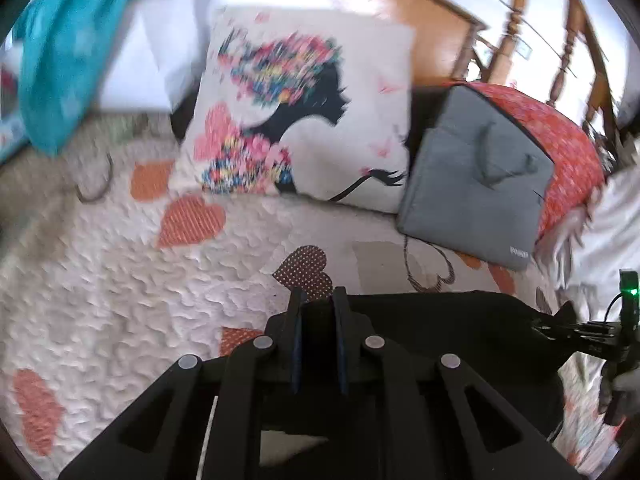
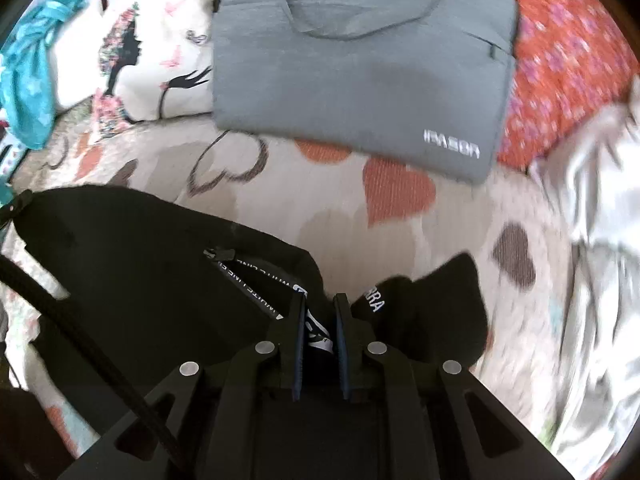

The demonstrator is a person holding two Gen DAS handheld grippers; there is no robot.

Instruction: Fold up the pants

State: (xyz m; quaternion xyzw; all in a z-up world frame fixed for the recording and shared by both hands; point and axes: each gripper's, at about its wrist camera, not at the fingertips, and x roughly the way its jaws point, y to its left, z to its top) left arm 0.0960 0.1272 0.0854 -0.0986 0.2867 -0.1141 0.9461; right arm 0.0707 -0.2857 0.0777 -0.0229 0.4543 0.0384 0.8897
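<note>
Black pants (image 1: 460, 332) hang stretched over a white quilt with orange hearts (image 1: 120, 280). My left gripper (image 1: 319, 300) is shut on one black edge of them, and the cloth runs right toward the other gripper (image 1: 576, 330), seen at the right border. In the right wrist view my right gripper (image 2: 319, 304) is shut on the pants (image 2: 140, 272) at a band with white lettering. The fabric spreads left and down from those jaws, with a small flap to the right. Both held edges are lifted off the quilt.
A printed cushion (image 1: 304, 120) and a grey laptop bag (image 2: 360, 72) lean at the far side, the bag against a red patterned pillow (image 2: 568, 52). A teal cloth (image 1: 68, 52) hangs at the far left. Crumpled white fabric (image 2: 600, 240) lies at the right. A wooden chair (image 1: 520, 20) stands beyond.
</note>
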